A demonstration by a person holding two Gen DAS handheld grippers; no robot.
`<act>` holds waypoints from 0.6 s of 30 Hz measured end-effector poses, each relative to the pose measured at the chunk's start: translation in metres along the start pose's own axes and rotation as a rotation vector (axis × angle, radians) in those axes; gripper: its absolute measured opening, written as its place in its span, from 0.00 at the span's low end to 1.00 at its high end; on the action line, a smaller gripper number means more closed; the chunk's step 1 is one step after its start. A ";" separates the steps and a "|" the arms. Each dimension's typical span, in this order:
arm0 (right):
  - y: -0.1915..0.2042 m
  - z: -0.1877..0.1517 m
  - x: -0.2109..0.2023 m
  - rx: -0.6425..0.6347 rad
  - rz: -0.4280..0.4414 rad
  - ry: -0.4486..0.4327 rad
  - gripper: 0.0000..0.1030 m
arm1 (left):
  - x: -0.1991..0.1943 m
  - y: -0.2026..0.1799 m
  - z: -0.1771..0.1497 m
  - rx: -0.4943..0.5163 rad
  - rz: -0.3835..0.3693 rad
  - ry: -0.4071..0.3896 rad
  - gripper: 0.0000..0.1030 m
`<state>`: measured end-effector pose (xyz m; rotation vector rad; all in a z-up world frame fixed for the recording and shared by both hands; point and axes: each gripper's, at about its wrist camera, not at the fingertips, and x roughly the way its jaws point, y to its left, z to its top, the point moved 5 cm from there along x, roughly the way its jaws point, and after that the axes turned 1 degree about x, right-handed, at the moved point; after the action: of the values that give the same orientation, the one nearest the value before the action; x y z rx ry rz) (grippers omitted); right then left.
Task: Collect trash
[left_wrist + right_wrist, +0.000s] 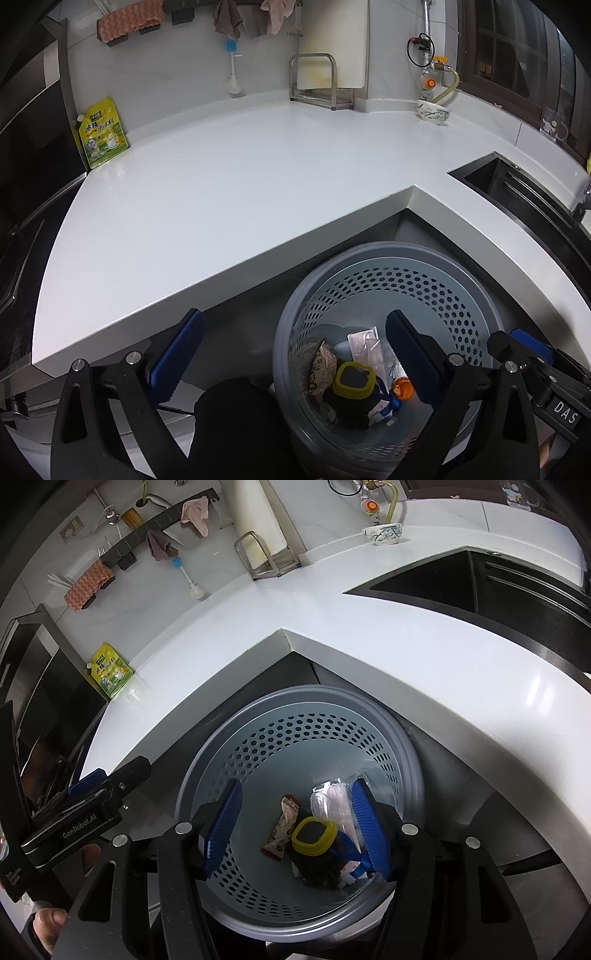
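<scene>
A grey perforated trash bin point(424, 291) point(258, 746) stands on the floor in the inner corner of the white counter. Inside lie a snack wrapper point(282, 830), a black container with a yellow rim point(352, 380) point(314, 836), clear plastic packaging point(334, 805) and an orange piece point(402, 387). My left gripper point(295, 362) is open and empty above the bin's left rim. My right gripper point(297, 825) is open and empty over the bin's mouth; it also shows at the right of the left wrist view point(532, 354).
A yellow-green seasoning pouch point(101, 133) point(110, 675) leans at the counter's far left beside a dark appliance. A metal rack point(319, 83), a bottle brush point(232, 70), a patterned bowl point(434, 110) point(384, 533) and a black sink point(480, 587) lie along the back and right.
</scene>
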<state>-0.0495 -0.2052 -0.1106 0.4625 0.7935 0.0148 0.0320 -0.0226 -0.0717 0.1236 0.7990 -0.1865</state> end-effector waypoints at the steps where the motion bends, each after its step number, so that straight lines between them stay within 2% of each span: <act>1: 0.000 0.000 0.000 -0.001 -0.001 0.000 0.58 | 0.000 0.000 0.000 0.000 0.001 -0.001 0.94; 18: 0.002 0.000 0.000 -0.006 -0.004 0.004 0.58 | 0.001 0.001 -0.002 0.002 0.002 0.011 0.94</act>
<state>-0.0493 -0.2036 -0.1100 0.4551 0.7982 0.0143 0.0319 -0.0214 -0.0737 0.1279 0.8097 -0.1849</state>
